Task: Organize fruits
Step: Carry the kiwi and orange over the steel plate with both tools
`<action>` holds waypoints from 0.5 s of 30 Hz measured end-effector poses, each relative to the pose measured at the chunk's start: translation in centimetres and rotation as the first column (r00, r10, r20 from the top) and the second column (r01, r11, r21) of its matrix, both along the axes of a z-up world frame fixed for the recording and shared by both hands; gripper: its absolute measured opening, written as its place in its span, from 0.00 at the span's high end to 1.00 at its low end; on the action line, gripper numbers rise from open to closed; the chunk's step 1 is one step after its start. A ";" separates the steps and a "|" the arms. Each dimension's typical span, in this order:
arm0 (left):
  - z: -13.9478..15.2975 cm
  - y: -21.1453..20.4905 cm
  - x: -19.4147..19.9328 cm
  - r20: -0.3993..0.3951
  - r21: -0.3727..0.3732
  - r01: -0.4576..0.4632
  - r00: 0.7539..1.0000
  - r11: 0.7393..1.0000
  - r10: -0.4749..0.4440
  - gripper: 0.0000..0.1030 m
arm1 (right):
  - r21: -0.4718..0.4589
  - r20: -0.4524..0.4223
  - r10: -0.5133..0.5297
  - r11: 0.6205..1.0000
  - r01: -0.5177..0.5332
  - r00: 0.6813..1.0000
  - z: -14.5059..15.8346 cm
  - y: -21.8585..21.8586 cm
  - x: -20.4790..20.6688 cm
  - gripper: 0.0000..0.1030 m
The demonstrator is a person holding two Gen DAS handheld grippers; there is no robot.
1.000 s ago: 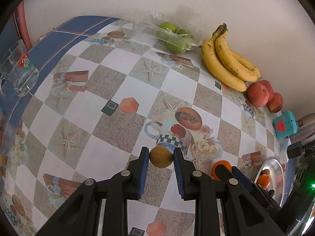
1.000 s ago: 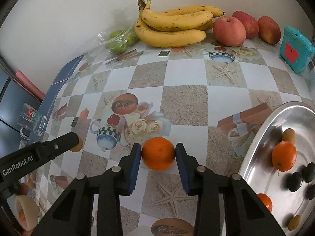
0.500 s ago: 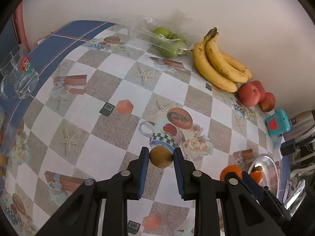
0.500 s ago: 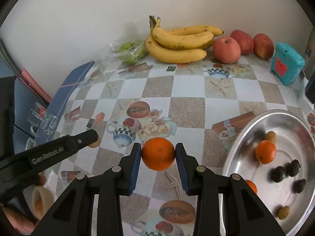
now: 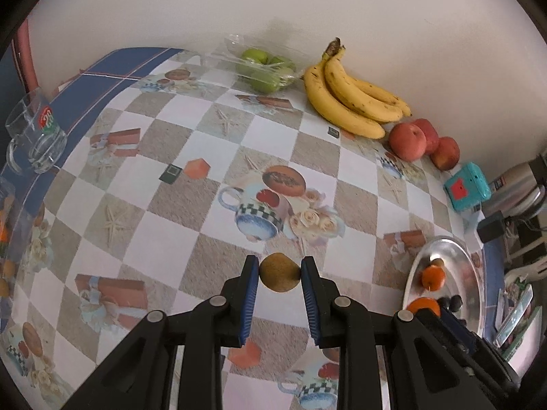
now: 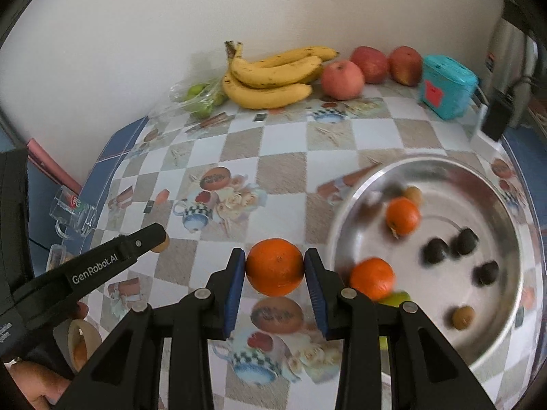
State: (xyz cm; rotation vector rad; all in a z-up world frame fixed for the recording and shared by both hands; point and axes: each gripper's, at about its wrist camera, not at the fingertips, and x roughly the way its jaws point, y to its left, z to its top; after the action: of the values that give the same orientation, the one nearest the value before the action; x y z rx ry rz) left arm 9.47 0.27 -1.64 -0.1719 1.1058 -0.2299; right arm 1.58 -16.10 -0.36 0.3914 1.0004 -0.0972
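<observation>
My left gripper is shut on a small brown kiwi, held above the patterned tablecloth. My right gripper is shut on an orange, lifted just left of the steel plate. That plate holds two oranges, several dark round fruits and small brown fruits. In the right wrist view the left gripper's arm reaches in from the left. The plate sits at the right in the left wrist view, with my right gripper's orange in front of it.
Along the wall lie a bag of green fruits, a banana bunch, three red apples and a teal box. A glass mug stands at the left table edge. A person's hand shows bottom left.
Both grippers have risen and drawn back from the table with their fruits; the tablecloth looks farther away. The right gripper has shifted toward the plate, which now shows more fully.
</observation>
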 end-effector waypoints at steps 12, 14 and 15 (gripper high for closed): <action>0.7 -4.1 -3.3 0.021 -0.052 0.156 0.988 0.986 -0.155 0.74 | 0.007 -0.030 -0.155 0.988 0.155 0.988 -0.1 -5.5 -4.3 0.64; 0.7 -5.7 -3.8 0.021 -0.069 0.208 0.978 0.976 -0.207 0.74 | -0.019 -0.043 -0.196 0.981 0.195 0.980 -0.1 -6.7 -4.7 0.64; 0.7 -6.5 -4.1 0.021 -0.078 0.239 0.971 0.968 -0.238 0.74 | -0.033 -0.049 -0.217 0.976 0.216 0.975 -0.1 -7.4 -5.0 0.64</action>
State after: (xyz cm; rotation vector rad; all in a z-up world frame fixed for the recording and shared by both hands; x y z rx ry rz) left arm 5.37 -6.22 -0.92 -0.1078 1.1060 -0.4906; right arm -3.43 -23.46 -0.50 0.4745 1.0047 -0.3191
